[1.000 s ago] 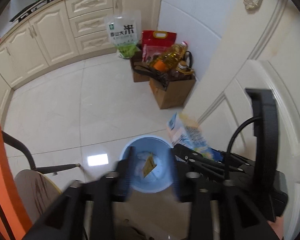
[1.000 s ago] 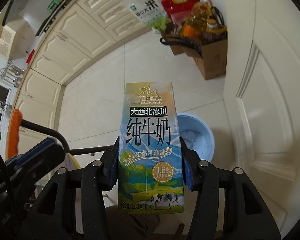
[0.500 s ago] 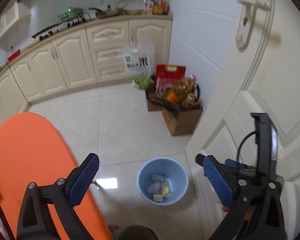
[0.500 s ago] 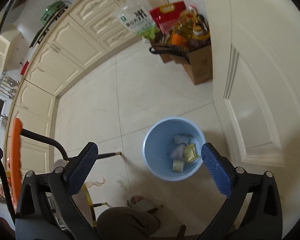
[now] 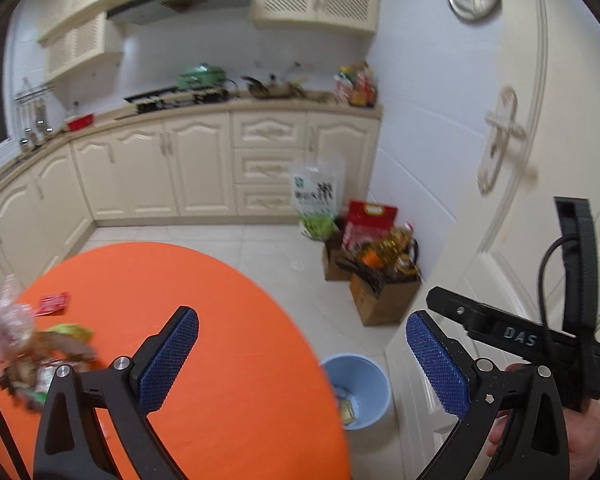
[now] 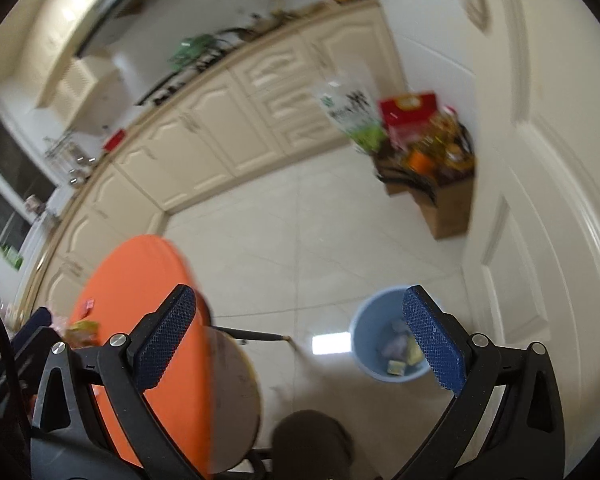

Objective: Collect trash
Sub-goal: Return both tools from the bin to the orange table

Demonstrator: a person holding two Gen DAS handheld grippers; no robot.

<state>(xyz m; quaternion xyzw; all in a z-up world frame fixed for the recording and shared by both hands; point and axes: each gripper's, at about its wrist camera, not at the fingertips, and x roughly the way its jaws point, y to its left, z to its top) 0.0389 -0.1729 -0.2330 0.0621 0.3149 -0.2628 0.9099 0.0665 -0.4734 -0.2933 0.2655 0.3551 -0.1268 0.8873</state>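
Observation:
The light blue bin [image 5: 374, 400] stands on the floor beside the white door, with several wrappers and small packets inside; the right wrist view looks down into the bin [image 6: 370, 332]. My left gripper [image 5: 300, 332] is open and empty, above the edge of the round orange table [image 5: 204, 304]. A heap of crumpled wrappers [image 5: 32, 356] and a red packet [image 5: 52, 304] lie on the table's left side. My right gripper [image 6: 300, 304] is open and empty too, high above the floor between the table [image 6: 140, 320] and the bin. No milk carton shows between its fingers.
Cardboard boxes of groceries [image 5: 384, 300] and a rice bag [image 5: 316, 196] stand against the wall by the cream cabinets [image 5: 196, 168]. A round stool [image 6: 232, 392] sits under the table's edge. A person's foot [image 6: 312, 440] is just below the bin. The door [image 5: 500, 240] borders the right.
Both grippers opened wide: the right let go of the milk carton over the bin, and a yellow packet dropped from the left. Both then rose and swung left towards the orange table.

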